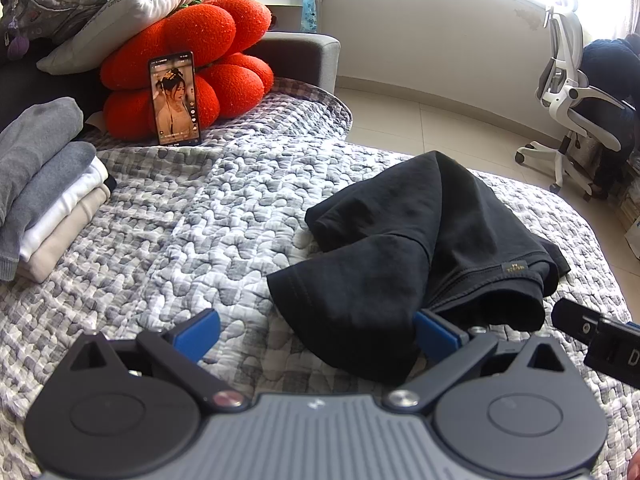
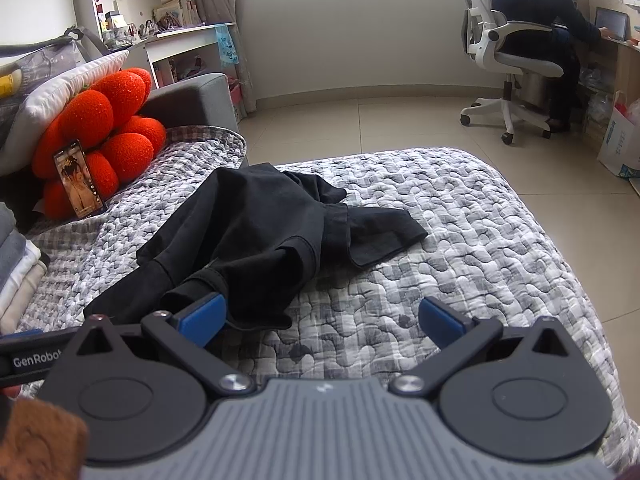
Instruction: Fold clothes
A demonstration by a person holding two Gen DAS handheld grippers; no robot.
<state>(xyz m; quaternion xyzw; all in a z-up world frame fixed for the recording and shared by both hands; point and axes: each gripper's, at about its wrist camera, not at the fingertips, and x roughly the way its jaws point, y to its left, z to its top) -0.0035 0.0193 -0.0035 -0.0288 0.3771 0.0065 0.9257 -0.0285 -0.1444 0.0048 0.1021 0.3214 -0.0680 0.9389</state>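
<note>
Black garment crumpled on the quilted bed.
Left tool and right tool both gape, empty, garment at twelve o'clock.

left gripper spread wide, right gripper spread wide

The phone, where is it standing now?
The phone stands upright against the red cushion, at the upper left in both views, beyond the folded stack and left of the black garment.

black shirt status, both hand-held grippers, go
Left hand-held gripper open, right hand-held gripper open. Black shirt crumpled on quilt, unheld. Nothing in the way.
</note>
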